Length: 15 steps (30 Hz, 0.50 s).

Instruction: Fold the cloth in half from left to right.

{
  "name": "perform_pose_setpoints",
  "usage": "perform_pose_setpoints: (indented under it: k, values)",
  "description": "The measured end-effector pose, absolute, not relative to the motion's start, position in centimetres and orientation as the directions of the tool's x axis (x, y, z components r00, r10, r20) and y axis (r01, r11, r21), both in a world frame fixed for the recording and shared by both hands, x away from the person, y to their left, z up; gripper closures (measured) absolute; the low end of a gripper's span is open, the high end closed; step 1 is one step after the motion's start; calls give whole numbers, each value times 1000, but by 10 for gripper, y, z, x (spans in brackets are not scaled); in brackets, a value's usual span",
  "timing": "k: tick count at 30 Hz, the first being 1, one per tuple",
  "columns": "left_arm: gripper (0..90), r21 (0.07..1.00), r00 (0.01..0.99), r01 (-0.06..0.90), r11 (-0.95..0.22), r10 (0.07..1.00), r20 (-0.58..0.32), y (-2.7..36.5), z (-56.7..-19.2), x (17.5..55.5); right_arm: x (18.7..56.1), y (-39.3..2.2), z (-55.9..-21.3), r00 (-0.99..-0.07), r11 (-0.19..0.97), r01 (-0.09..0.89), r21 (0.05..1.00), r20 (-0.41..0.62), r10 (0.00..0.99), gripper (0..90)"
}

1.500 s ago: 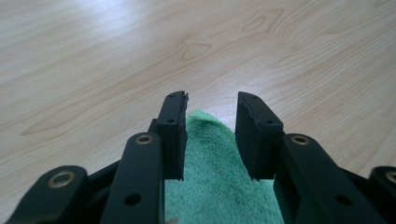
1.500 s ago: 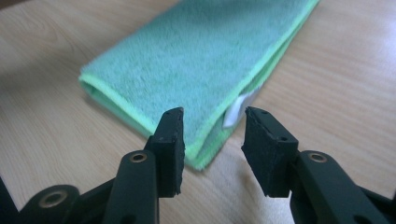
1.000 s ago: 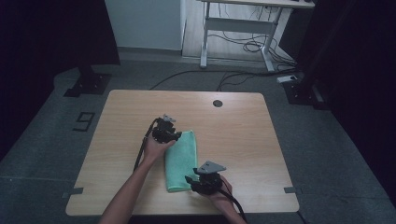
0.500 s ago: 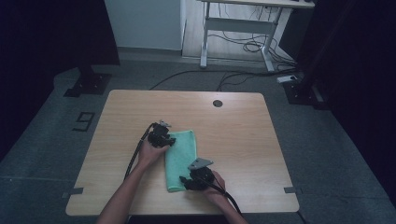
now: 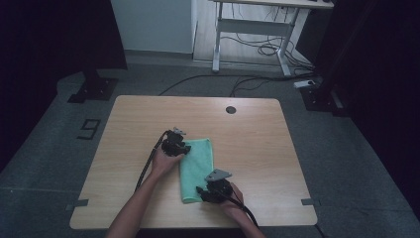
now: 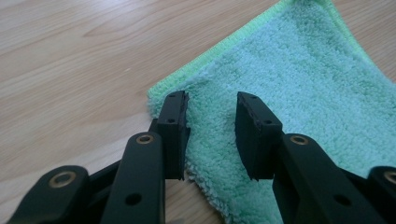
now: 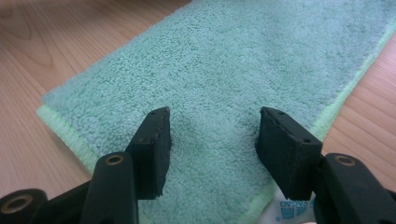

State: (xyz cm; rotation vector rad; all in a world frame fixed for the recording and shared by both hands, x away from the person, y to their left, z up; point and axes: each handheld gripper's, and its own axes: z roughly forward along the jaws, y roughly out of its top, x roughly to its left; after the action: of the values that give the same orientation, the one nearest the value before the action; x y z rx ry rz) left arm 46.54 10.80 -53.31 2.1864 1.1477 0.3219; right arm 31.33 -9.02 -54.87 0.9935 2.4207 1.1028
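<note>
A mint-green towel (image 5: 198, 166), folded into a long strip, lies flat on the wooden table (image 5: 257, 144). My left gripper (image 5: 184, 148) is at its far left corner. In the left gripper view its jaws (image 6: 212, 112) stand apart over that corner of the towel (image 6: 289, 70), which lies between them. They have just been closing. My right gripper (image 5: 200, 191) is at the towel's near right end. Its jaws (image 7: 212, 135) straddle the pile of the towel (image 7: 224, 60) with a wide gap and have just been closing. A white label (image 7: 294, 207) peeks out beneath.
A round cable hole (image 5: 230, 109) sits near the table's far edge. Behind the table stand a white desk frame (image 5: 247, 29) with cables on the floor and black stand bases (image 5: 94, 89). Bare wood lies right of the towel.
The left gripper has slid slightly nearer along the towel's far left corner. The right gripper has edged a little left onto the towel's near end. The towel lies as before.
</note>
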Motion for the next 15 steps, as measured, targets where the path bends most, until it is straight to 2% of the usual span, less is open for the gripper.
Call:
perform_pose_setpoints:
  k: [15]
  values:
    - [641,645,636,616,-452,768,-69,64,-534,467,301,-125,-551,-675,409,493,768,41,737,471]
